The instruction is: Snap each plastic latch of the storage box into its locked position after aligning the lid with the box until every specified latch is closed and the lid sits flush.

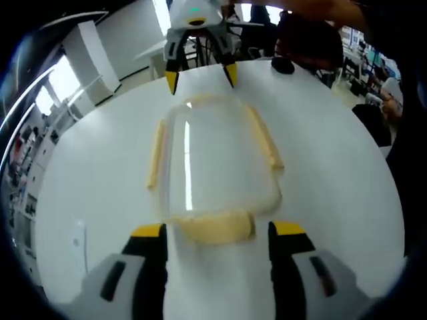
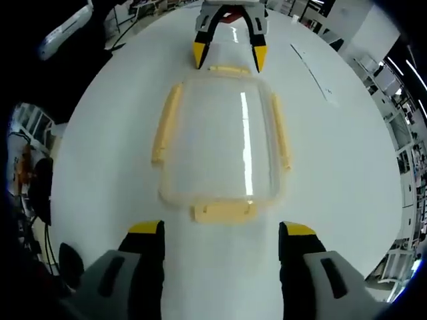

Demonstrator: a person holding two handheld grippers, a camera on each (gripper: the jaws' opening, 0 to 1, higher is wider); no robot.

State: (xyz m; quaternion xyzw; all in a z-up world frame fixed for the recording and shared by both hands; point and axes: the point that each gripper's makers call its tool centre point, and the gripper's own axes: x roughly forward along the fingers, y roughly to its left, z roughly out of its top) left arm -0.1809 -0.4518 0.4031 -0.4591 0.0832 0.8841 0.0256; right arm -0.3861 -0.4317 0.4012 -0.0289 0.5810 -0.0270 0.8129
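The clear plastic storage box with pale yellow latches (image 2: 220, 143) lies on the round white worktop (image 2: 353, 167), long axis running straight between both tongs. Left tongs (image 1: 215, 230) spread wide, bracketing one end latch (image 1: 217, 227); right tongs (image 2: 223, 230), released, sit just short of the opposite latch (image 2: 223, 211).

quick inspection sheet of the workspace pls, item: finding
surface: round white table, mostly bare
job's things: clear storage box with lid on; yellow latches on all four sides, near end latch sticking outward
clutter: dark object at table edge; thin strip lying on table
grippers: left gripper and right gripper open, at opposite ends of box, not touching it
cables: nothing seen
surroundings: office room, desks, bright windows
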